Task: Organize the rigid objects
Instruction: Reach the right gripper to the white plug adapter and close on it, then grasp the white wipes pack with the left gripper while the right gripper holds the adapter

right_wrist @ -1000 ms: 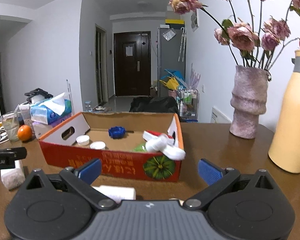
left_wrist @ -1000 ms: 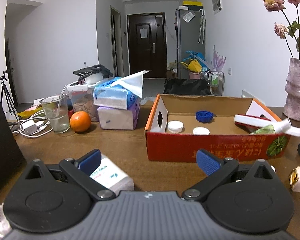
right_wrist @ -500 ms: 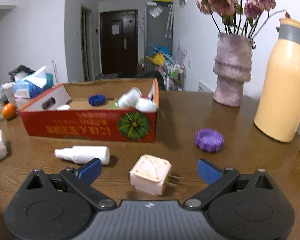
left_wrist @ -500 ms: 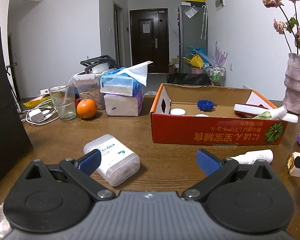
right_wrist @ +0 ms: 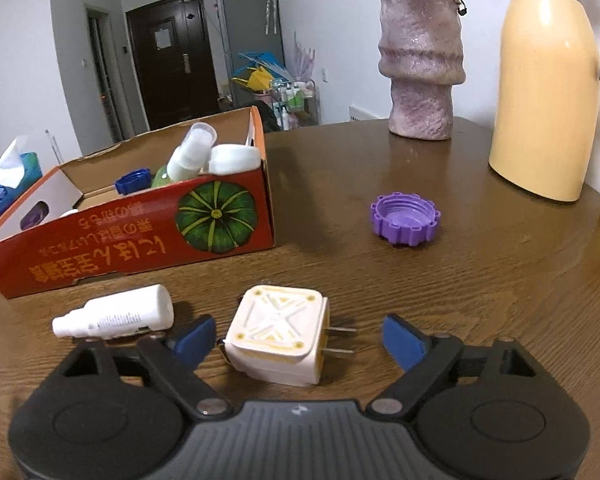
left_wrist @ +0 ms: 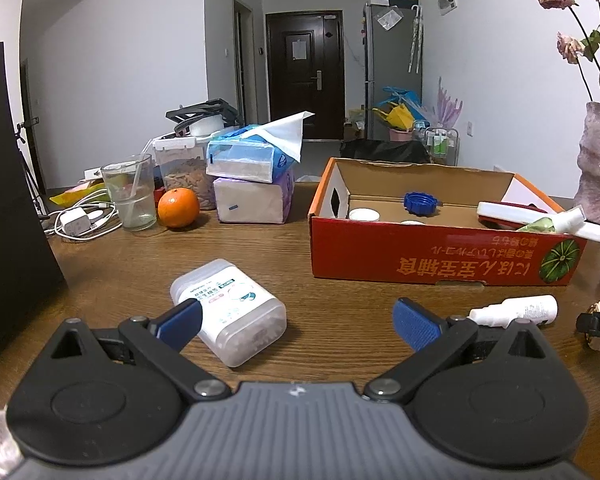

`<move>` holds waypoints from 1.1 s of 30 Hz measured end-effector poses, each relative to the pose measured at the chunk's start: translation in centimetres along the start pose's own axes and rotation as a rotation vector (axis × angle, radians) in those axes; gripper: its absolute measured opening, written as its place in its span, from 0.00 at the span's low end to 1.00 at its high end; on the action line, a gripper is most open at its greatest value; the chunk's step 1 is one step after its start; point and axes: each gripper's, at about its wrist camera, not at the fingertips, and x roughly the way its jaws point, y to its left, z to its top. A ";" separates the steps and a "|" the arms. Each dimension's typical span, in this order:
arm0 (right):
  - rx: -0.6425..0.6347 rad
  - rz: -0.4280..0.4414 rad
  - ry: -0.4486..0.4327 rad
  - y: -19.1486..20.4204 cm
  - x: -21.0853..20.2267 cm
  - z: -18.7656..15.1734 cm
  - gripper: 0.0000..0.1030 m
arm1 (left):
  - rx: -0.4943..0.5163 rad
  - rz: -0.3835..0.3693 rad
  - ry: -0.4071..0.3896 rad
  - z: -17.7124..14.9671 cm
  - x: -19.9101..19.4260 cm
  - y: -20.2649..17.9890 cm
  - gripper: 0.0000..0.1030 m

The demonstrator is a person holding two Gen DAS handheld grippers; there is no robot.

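A cream plug adapter (right_wrist: 278,332) lies on the wooden table between the fingers of my right gripper (right_wrist: 298,334). Its jaws are closing, and a gap still shows beside the prongs. A white spray bottle (right_wrist: 116,316) lies just left of it, and a purple cap (right_wrist: 405,218) sits farther back. The red cardboard box (right_wrist: 140,232) holds bottles and caps. My left gripper (left_wrist: 296,318) hovers open over bare table. A clear plastic container (left_wrist: 228,312) lies by its left finger. The same spray bottle (left_wrist: 516,310) lies beyond its right finger.
A pink vase (right_wrist: 422,64) and a yellow thermos jug (right_wrist: 548,88) stand at the back right. Tissue packs (left_wrist: 252,184), an orange (left_wrist: 179,207), a glass (left_wrist: 129,192) and a charger with cables (left_wrist: 76,220) crowd the back left. A dark panel (left_wrist: 8,200) stands at the far left.
My right gripper has sunk and tipped down onto the plug adapter, which now lies between its narrowing jaws. The left gripper has drawn back slightly, bringing the clear container into fuller view.
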 end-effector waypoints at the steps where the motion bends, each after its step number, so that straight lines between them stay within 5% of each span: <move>1: -0.005 -0.005 -0.003 0.1 0.0 0.0 0.76 | -0.003 0.000 0.002 0.0 0.0 0.1 1.00; 2: -0.009 0.001 -0.008 0.2 -0.1 -0.1 0.66 | -0.008 -0.002 0.004 0.0 0.1 0.2 1.00; 12: -0.013 0.026 -0.052 0.2 -1.0 -0.3 0.65 | -0.048 0.004 0.036 0.4 1.9 2.1 1.00; 33: 0.001 0.039 -0.126 -0.2 -3.1 -0.9 0.65 | 0.118 -0.080 0.037 0.2 5.7 5.7 1.00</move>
